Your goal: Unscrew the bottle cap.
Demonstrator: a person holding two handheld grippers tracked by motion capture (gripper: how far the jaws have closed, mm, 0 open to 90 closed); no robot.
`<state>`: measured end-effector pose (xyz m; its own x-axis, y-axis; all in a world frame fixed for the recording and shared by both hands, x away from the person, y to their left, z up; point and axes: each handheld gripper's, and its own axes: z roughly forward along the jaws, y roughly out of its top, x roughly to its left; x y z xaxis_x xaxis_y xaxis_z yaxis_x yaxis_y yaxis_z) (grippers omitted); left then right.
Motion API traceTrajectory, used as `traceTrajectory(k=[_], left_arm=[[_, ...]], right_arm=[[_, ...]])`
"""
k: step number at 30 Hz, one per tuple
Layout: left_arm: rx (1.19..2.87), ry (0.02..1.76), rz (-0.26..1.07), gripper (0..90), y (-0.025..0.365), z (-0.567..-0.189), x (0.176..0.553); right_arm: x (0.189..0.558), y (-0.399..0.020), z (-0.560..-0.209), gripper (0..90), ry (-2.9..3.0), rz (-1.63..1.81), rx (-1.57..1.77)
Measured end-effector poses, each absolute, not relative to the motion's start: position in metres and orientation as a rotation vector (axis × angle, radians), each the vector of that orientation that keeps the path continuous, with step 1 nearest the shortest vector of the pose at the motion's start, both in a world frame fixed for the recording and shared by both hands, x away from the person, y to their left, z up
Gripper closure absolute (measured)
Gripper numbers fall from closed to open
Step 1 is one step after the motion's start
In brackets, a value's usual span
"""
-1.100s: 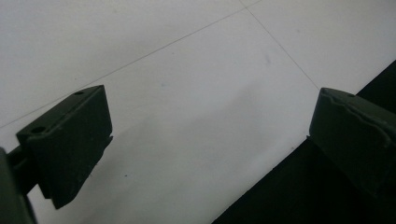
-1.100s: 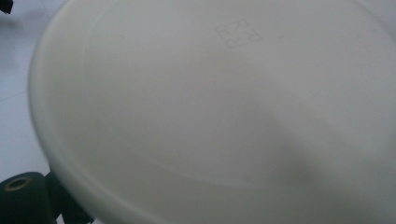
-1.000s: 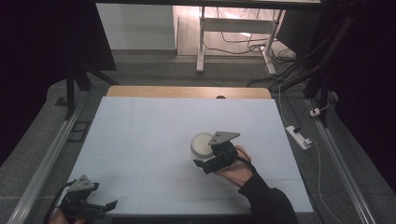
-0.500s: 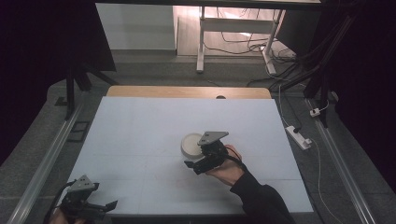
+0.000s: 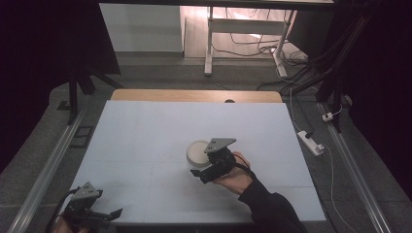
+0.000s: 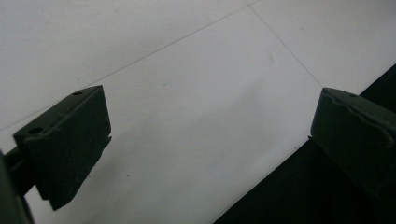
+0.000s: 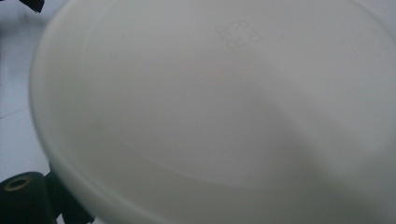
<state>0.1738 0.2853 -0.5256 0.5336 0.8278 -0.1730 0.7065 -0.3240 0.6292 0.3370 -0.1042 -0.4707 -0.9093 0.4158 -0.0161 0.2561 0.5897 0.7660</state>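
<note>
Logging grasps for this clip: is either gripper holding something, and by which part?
The right gripper appears to grip the white bowl by its near rim, though the contact is hidden. The left gripper is open and empty.

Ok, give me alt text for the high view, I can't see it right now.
The right gripper sits against a white bowl near the middle of a pale table, the hand reaching in from below. The left gripper rests open at the table's near left corner.
</note>
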Motion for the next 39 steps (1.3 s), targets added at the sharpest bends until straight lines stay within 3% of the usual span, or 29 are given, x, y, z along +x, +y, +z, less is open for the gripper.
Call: traceTrajectory(k=[23,39], left_arm=[[2.04,1.105,0.226,0.0,0.274,-0.512,0.188],[2.111,0.997,0.279,0.0,0.243,-0.5,0.21]], right_arm=[[0.331,-0.103,-0.469,6.6,2.633,1.231,0.521],[0.33,-0.103,-0.468,6.6,2.632,1.246,0.5]])
